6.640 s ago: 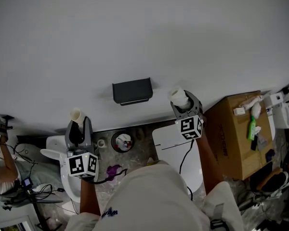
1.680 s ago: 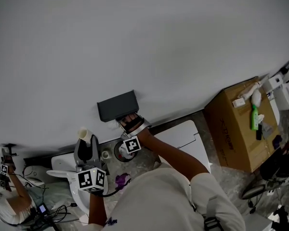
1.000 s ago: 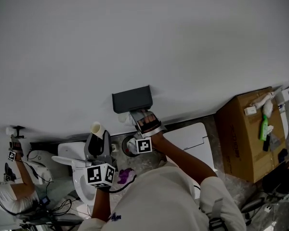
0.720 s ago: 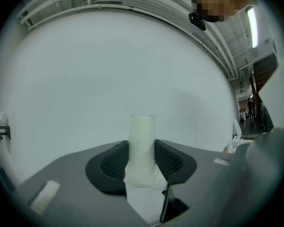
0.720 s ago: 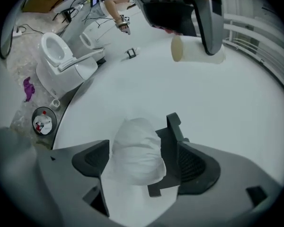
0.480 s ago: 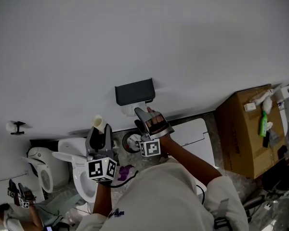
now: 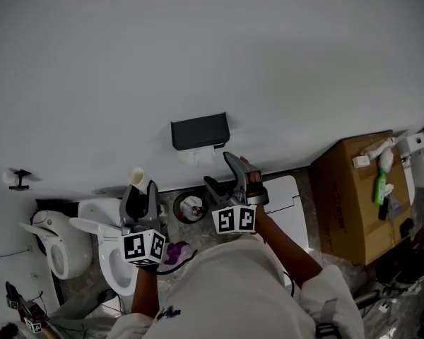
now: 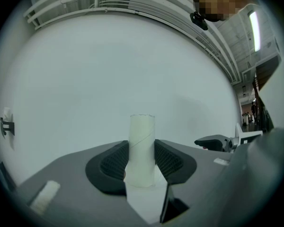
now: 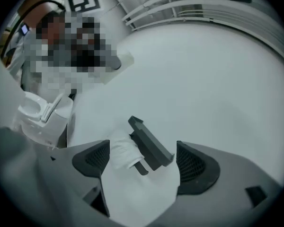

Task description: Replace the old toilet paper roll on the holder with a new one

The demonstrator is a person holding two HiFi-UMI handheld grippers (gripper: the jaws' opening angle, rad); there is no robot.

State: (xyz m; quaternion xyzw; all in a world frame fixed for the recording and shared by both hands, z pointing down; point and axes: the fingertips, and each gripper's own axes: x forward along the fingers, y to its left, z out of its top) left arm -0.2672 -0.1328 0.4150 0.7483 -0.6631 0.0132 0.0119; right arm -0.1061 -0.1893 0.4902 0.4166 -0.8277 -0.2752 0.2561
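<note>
My left claw (image 8: 142, 151) is clenched on the old cardboard tube (image 8: 142, 131). The pads press on either side of its lower half, and the tube stands upright with its top end free. I judge it light and thin-walled. A harder squeeze would crush it, so this gentle pinch is enough, and the matt card should not slip on the ribbed pads.

My right claw (image 9: 143, 161) is released, its jaws wide apart with nothing pressed between them. It is aimed at the dark holder (image 9: 150, 143) on the wall (image 9: 217, 79). The new roll (image 9: 122, 151) sits on that holder, white and plump, tucked beside the flat cover. It looks soft and light, so it should give under the pads, and a loose outer sheet could tear or unwind. If it needs seating, I would take it across its round outside at the middle, never by the tail.

From the head view, the right claw is near the holder but apart from it. A small bin (image 7: 189, 207) stands on the floor below.
</note>
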